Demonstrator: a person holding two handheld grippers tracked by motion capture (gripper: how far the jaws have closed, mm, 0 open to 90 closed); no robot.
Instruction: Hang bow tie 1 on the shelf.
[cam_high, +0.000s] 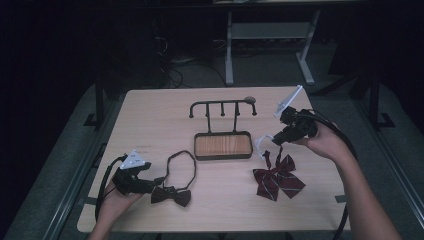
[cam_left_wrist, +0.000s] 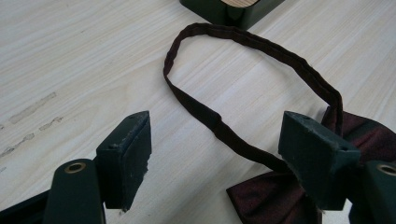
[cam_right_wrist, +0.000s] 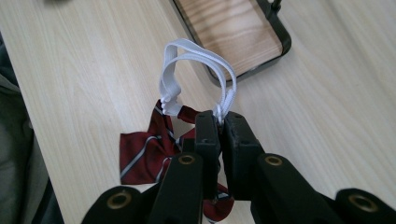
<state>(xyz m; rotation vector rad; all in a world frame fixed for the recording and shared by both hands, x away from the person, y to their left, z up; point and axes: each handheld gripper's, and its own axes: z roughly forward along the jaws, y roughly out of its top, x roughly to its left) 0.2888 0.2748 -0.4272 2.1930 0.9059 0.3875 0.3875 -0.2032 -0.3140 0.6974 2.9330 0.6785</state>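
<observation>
The right claw (cam_right_wrist: 219, 128) has its jaws pressed together on the white elastic neck loop (cam_right_wrist: 196, 70) of a red bow tie with pale stripes (cam_high: 278, 181), pinching the band just where it meets the jaw tips, so the loop stands up ahead of the claw while the bow hangs below and behind it, seemingly brushing the pale wooden counter (cam_high: 150, 120). Ahead of that claw and a little to one side sits a black metal hook rack on a wood-inlaid tray base (cam_high: 223, 145), the likely place for hanging. The left claw (cam_left_wrist: 215, 158) is spread wide and holds nothing; a dark maroon bow tie with a matching fabric neck strap (cam_left_wrist: 261, 51) lies flat on the counter right before it, the strap curving between the open jaws and the bow beside the right-hand jaw. The grip on the elastic looks thin, so the band could slip out under the bow's weight. The loop also looks narrow and slack, and might miss or slide off a peg.
</observation>
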